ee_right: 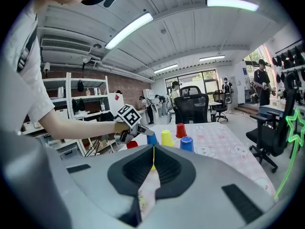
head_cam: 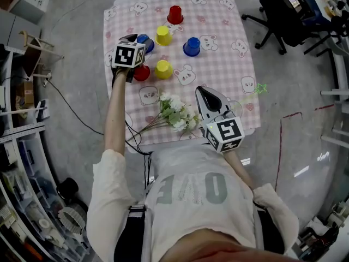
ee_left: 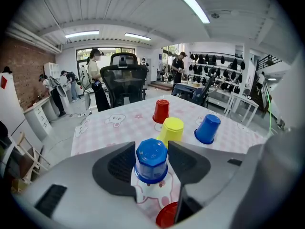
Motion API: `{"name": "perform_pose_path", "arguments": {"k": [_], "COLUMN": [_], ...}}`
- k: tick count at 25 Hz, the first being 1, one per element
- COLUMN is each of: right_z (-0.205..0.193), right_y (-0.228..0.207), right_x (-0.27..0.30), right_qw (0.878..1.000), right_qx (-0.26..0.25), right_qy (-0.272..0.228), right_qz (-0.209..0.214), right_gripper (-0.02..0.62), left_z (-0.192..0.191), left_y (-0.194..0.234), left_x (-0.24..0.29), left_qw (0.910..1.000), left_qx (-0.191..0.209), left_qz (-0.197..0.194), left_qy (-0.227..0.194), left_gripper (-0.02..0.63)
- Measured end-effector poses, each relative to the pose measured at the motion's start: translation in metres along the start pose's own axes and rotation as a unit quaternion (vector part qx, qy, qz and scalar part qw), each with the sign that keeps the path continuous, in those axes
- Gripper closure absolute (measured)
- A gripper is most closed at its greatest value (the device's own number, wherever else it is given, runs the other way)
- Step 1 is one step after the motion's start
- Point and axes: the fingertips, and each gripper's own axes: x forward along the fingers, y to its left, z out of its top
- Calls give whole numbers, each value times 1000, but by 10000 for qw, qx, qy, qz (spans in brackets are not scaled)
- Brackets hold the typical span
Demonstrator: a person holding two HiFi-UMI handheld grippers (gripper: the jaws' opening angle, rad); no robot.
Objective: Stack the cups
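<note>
Pose: left gripper (ee_left: pixel 151 148) tilted down, fingers (ee_left: pixel 188 162) released around blue cup (ee_left: pixel 151 162) | right gripper (ee_right: pixel 153 152) clenched

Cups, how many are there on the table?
6. Far red cup, far yellow cup, right blue cup, left blue cup, near red cup, near yellow cup. None seems hidden.

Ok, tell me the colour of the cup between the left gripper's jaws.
Blue cup, clearest in the left gripper view.

Wears a pale short-sleeved T-shirt (head_cam: pixel 191 192) with grey block letters across the chest and dark straps (head_cam: pixel 130 239) at seven and five o'clock. Shows a grey, black-padded left gripper (ee_left: pixel 150 149) and right gripper (ee_right: pixel 153 151), each topped by a black-and-white marker cube (head_cam: pixel 129 54).
</note>
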Motion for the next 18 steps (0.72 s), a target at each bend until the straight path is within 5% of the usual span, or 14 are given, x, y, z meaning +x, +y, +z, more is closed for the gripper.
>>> {"name": "perform_pose_path", "arguments": {"k": [8,18], "right_z": [0,6], "right_y": [1,4], "right_x": [1,-1], "right_qw": [10000,9999], "right_qx": [-16,47], "right_qy": [1,-81], "right_qz": [26,67], "right_gripper": [566,566], "left_z": [1,65], "left_y": [4,-55], "left_x": [0,-56], "left_qw": [10000,9952], "left_qx": [12,550], "left_qz": [63,-148], "left_qy": [53,-802], "left_gripper": [385,387]}}
